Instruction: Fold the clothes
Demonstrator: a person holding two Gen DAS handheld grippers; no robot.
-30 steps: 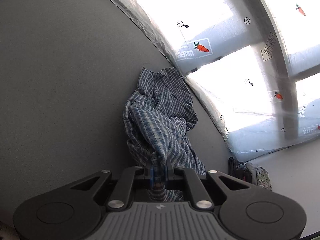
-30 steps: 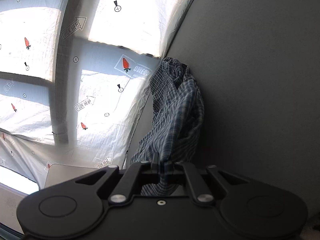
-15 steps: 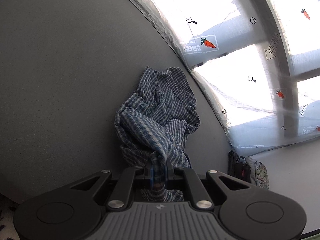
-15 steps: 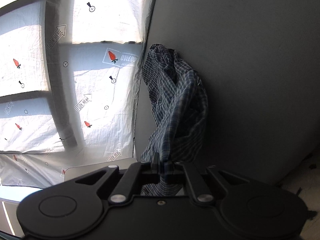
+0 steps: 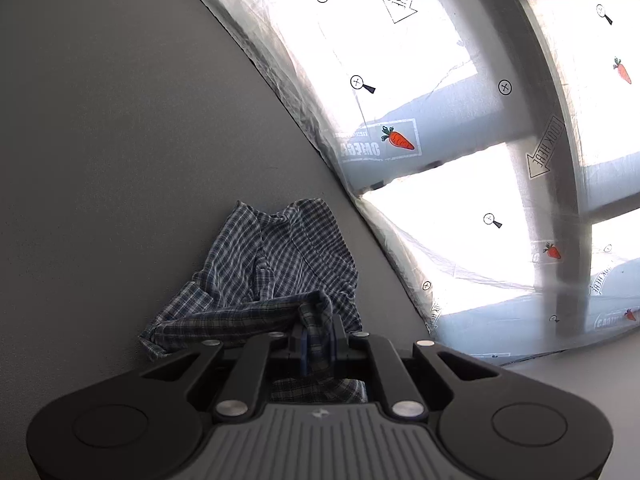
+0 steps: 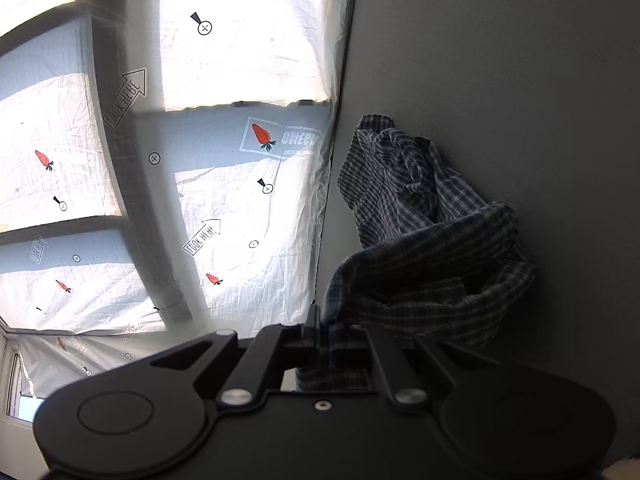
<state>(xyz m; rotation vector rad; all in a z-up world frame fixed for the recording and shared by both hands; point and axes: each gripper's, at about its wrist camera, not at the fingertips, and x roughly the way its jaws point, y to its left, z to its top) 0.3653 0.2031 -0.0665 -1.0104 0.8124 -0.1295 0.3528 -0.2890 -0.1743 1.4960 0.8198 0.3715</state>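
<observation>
Nearest each camera, the left gripper (image 5: 319,342) and the right gripper (image 6: 329,334) are each closed tight on a pinch of the blue-and-white checked cotton shirt (image 5: 276,268), which trails away crumpled over the grey felt-like tabletop (image 5: 120,152). It looks light, limp and unlikely to slip, so hems, seams or collar seem the best holds. Beyond hangs the white carrot-printed plastic sheet (image 5: 440,208); no containers show.
</observation>
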